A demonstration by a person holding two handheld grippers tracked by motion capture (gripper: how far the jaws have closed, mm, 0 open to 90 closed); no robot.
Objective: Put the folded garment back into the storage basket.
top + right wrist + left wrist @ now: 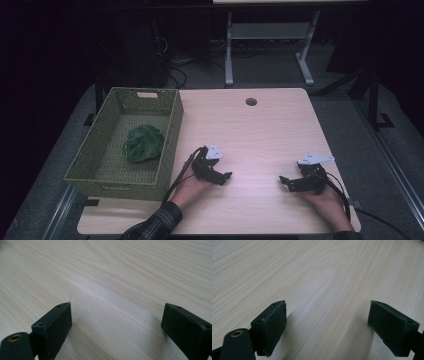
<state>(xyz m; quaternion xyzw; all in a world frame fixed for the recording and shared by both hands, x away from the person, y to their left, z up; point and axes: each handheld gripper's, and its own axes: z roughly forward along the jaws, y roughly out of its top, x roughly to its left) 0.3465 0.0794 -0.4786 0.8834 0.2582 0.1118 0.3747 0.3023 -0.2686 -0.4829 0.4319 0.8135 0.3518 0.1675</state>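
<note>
Grippers are both parked low on the table (260, 125) right now, one in each hand, near the person's edge. Left gripper (226, 176) sits just right of the basket (170, 150), tips pointing toward the middle of the table. Right gripper (284, 181) is over on the right side, tips pointing back at the left one, so the two face each other with a stretch of bare wood between them.

From the left gripper view, its jaws are spread wide, with plain wood grain in the gap between the pads (270, 325) and nothing held. Same story in the right gripper view: jaws wide apart, pads (53, 326) close over the tabletop, nothing between them.

Nearest thing to either of them is the green leafy vegetable (144, 143), looks like a lettuce or cabbage. It's lying inside the woven green basket at the table's left edge, about mid-basket and closer to the right wall. Neither gripper is touching it or the basket. A plaid sleeve (157, 225) shows on the left arm.
</note>
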